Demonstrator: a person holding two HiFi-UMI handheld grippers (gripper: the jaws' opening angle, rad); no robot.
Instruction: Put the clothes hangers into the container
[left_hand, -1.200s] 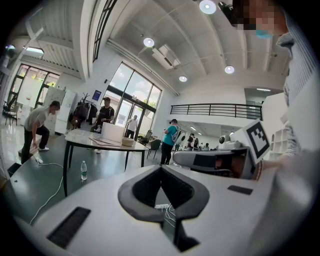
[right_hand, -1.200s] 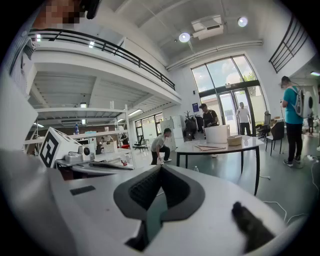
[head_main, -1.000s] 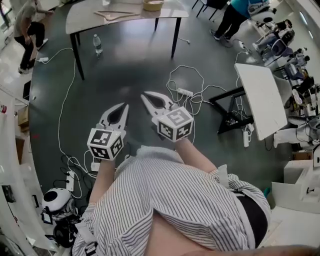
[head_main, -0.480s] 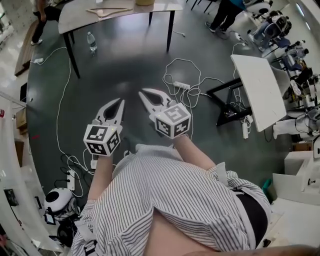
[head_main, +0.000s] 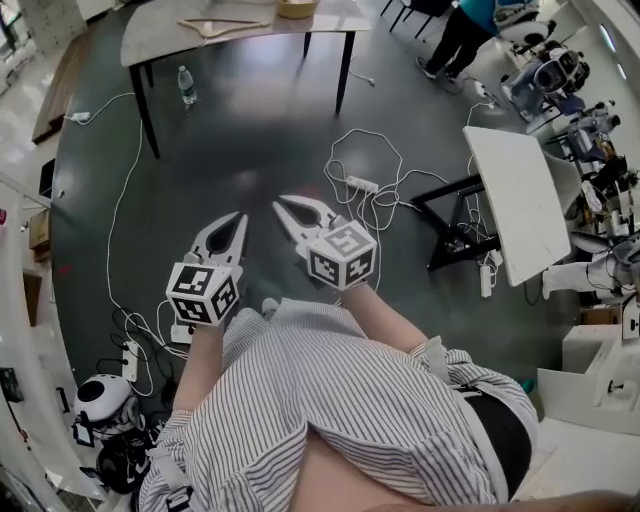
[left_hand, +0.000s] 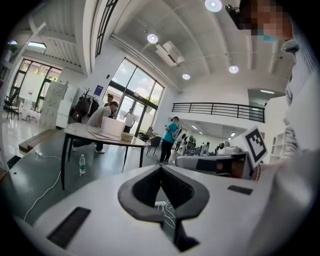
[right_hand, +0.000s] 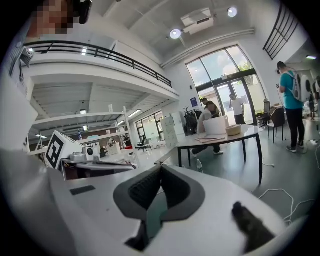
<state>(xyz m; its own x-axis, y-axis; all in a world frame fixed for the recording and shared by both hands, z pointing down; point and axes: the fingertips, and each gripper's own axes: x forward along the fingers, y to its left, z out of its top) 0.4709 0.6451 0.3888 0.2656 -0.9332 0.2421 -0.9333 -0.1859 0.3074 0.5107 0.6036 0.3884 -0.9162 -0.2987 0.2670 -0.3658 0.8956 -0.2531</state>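
Wooden clothes hangers lie on a grey table far ahead, next to a tan round container. Both grippers are held in front of the person's striped shirt, well short of the table. The left gripper is shut with nothing in it, its tips meeting in the left gripper view. Beside it, the right gripper is also shut and empty, as its own view shows. The table carries a white box and the container.
A water bottle stands on the dark floor by a table leg. White cables and a power strip lie ahead of the grippers. A white table and robot equipment stand at the right. A person in a teal shirt is beyond.
Both grippers stay shut and have drifted slightly left and lower in the head view. The person at the upper left has passed out of the view.
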